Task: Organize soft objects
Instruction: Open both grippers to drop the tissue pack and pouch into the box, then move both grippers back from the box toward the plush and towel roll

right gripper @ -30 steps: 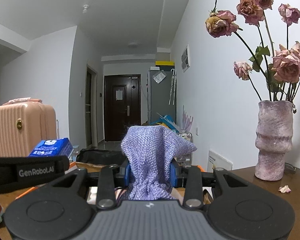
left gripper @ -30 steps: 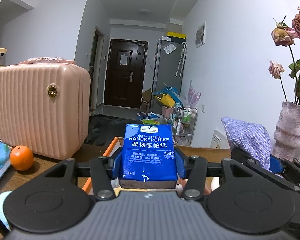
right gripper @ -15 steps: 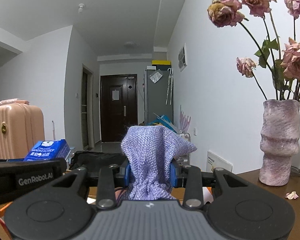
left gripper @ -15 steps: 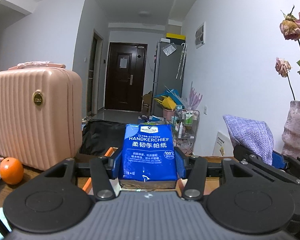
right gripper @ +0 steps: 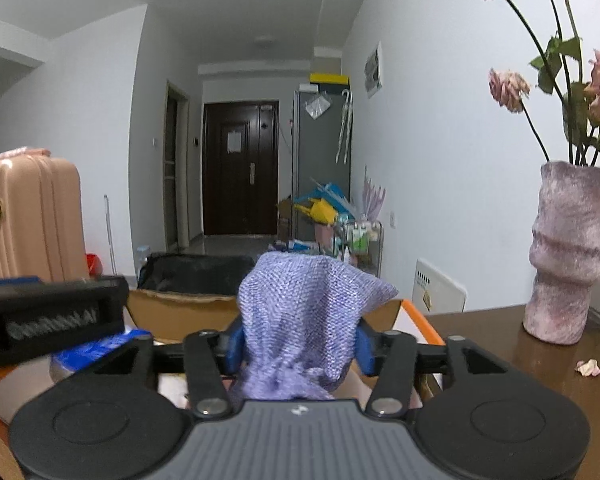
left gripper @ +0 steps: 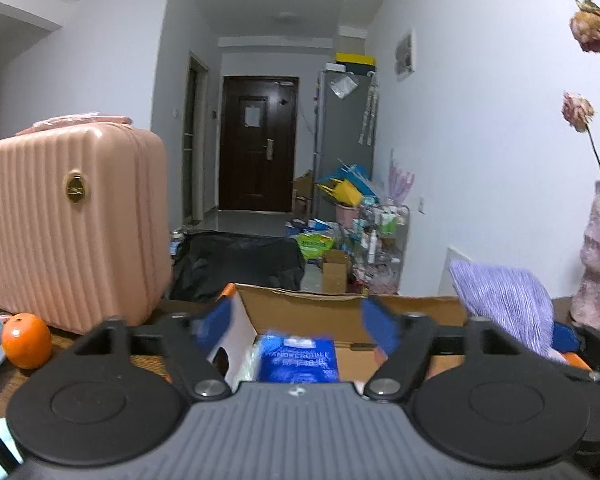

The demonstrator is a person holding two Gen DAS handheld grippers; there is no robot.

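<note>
Over the box [left gripper: 300, 304], left gripper [left gripper: 296, 328] has just spread and the tissue pack [left gripper: 296, 356] sits loose inside — right gripper [right gripper: 298, 344] jaws have been opening around the cloth [right gripper: 304, 312], so clear them fully before lifting away.

1. My left camera rides on my left gripper [left gripper: 296, 320], looking forward along its fingers, low and close over the open brown cardboard box [left gripper: 340, 304].
2. My right camera sits the same way on my right gripper [right gripper: 298, 346], just beside the left one, which crosses its left edge.
3. Both face down the hallway to the dark brown door [left gripper: 258, 156]; both share the ribbed pink suitcase [left gripper: 72, 220] and the mottled pink vase [right gripper: 570, 256].
</note>
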